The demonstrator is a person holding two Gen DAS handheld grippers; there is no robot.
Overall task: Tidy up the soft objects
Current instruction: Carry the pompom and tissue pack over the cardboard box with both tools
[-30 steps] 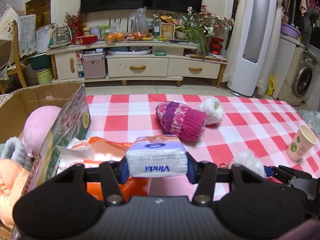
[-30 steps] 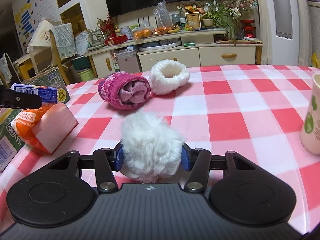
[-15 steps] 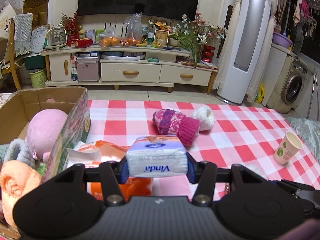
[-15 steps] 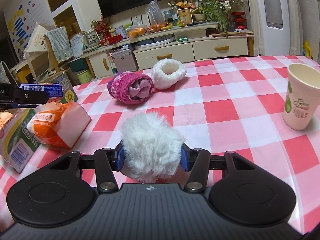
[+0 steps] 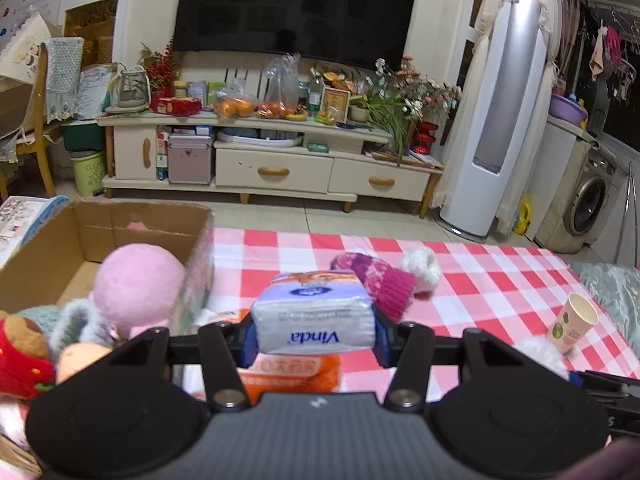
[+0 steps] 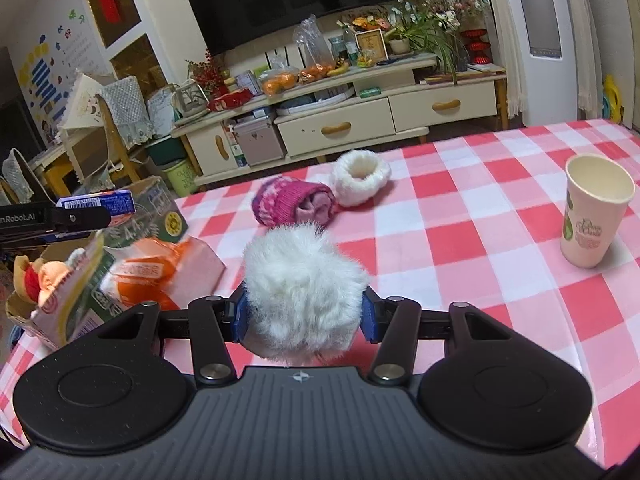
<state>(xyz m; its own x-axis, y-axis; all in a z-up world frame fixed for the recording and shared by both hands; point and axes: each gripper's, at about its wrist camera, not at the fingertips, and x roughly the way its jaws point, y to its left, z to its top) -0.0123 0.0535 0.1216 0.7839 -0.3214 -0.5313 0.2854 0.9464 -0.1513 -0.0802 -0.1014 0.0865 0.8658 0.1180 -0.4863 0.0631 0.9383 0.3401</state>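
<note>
Cardboard box [image 5: 132,216] holds pink ball [image 5: 138,284], perhaps plush toys [image 5: 24,344].

1. Cardboard box [image 5: 132,216], left of the table: we find its near half crowded by a pink plush ball [image 5: 138,286], a strawberry toy [image 5: 20,354] and knitted pieces; the far half shows bare floor.
2. Orange tissue pack [image 6: 160,272]: lies just beside the box wall, blocking the low route in.
3. Pink knit hat [image 6: 292,206] and white fluffy cuff [image 6: 362,176]: touching, mid-table.
4. Paper cup [image 6: 596,212]: upright, far right, well apart.
5. Checked tablecloth [image 6: 460,240]: we note open cloth between hat and cup.
</note>
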